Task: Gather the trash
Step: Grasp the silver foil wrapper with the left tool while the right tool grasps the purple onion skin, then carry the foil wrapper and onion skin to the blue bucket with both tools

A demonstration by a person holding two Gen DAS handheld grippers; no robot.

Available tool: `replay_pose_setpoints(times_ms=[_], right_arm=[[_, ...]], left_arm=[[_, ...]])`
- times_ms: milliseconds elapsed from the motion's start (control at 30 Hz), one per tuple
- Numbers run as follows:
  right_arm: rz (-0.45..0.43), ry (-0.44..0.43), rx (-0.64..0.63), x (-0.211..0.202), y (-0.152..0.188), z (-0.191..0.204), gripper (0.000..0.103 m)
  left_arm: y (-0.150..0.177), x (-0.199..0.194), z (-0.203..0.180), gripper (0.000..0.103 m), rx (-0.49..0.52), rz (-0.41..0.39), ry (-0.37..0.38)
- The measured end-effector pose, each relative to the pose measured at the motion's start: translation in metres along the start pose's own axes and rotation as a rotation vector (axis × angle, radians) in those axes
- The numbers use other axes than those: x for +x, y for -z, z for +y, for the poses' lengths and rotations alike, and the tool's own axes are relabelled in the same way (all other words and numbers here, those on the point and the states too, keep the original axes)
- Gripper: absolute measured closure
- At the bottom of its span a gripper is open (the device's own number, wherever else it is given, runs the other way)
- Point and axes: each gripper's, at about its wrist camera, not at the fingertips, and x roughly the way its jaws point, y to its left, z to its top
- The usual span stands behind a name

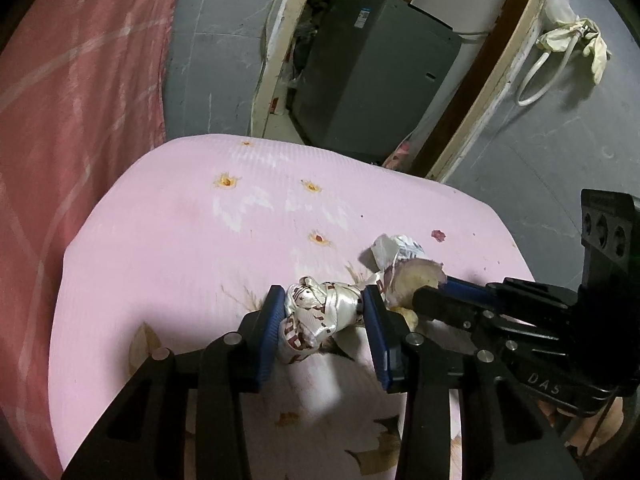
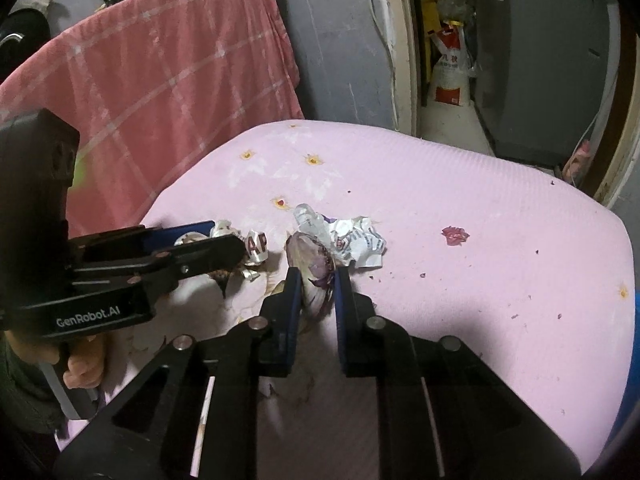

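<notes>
Left wrist view, left gripper (image 1: 323, 304) clamped on crumpled white-and-maroon wrapper (image 1: 316, 312) lying crosswise on pink bench (image 1: 168, 240), right gripper (image 2: 318, 276) pinching purple-edged onion piece (image 2: 314, 264), crumpled paper (image 2: 360, 240) just behind.

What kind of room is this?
Probably a lived-in home, near a storage nook: a pink flowered cloth covers the surface, a pink checked blanket hangs behind, and a sack stands by a grey appliance.
</notes>
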Motion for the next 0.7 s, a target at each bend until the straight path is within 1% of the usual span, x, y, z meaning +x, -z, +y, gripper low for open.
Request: replay_pose_setpoints(times_ms=[133, 300, 433, 533, 700], right_arm=[[-0.044, 0.012, -0.005, -0.012, 0.006, 0.001, 0.087], [-0.149, 0.035, -0.001, -0.041, 0.018, 0.001, 0.087], [-0.272, 0.055, 0.01, -0.072, 0.026, -0.001, 0.087], [-0.357, 0.079, 0.008, -0.097, 0.031, -0.002, 0.087], [-0.513, 0.136, 0.001, -0.15, 0.042, -0.001, 0.087]], left_arm=[[0.004, -0.007, -0.002, 0.069, -0.013, -0.015, 0.011], [0.01, -0.023, -0.005, 0.069, -0.027, -0.071, 0.016], [0.014, -0.04, -0.02, 0.069, -0.017, -0.161, 0.009], [0.017, -0.053, -0.034, 0.069, -0.008, -0.227, 0.027], [0.018, -0.08, -0.066, 0.069, 0.02, -0.342, 0.051]])
